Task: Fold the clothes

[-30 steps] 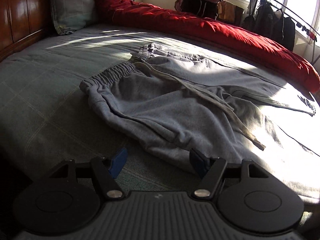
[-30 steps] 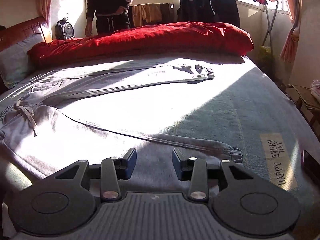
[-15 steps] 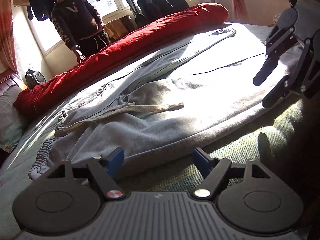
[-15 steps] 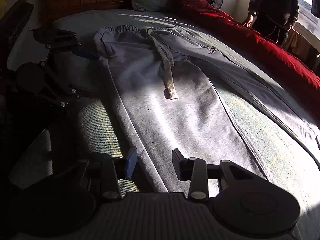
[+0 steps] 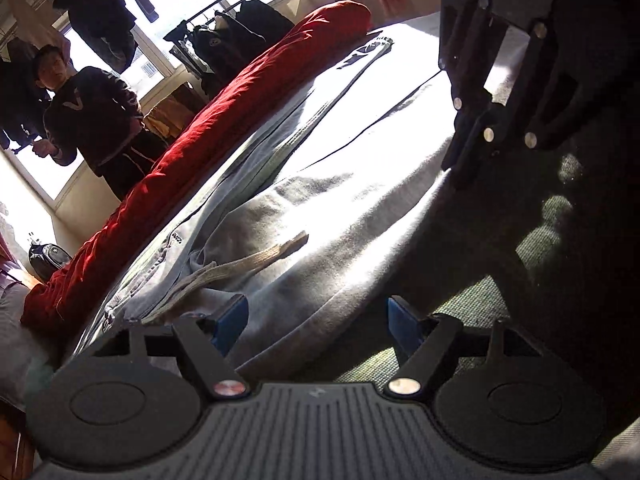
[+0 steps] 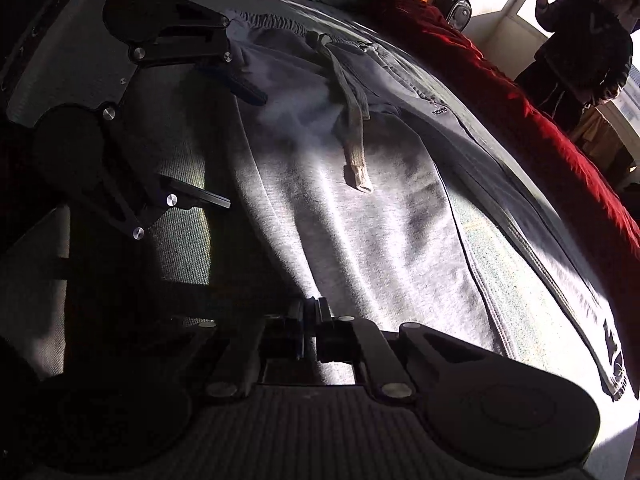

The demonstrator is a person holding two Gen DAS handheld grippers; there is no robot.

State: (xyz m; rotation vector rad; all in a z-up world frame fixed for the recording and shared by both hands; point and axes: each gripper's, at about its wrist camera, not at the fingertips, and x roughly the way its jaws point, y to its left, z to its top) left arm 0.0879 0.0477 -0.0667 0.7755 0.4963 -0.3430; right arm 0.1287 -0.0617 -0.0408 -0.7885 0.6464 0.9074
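The grey sweatpants lie flat on the bed, with the waistband toward the headboard and the legs stretched toward the foot end. In the left wrist view the left gripper has its two blue pads far apart, and the near edge of the sweatpants, close to the waist, lies between them; the pads do not press the cloth. The beige drawstring lies on the fabric at about 11 o'clock from this gripper. At 1 o'clock the right gripper comes down on the same near edge, dark against the sunlight.

In the right wrist view the right gripper has its fingers drawn tight together, and the edge of the sweatpants reaches up to them. It seems to pinch this hem, but the place is in deep shadow and I cannot tell this for sure. The left gripper shows at 10 o'clock, its fingers wide apart around the side of the waist. The drawstring lies at 12 o'clock.

A red duvet lies along the far side of the bed. Behind it a person in dark clothes stands by the window, near a rack of hanging clothes.
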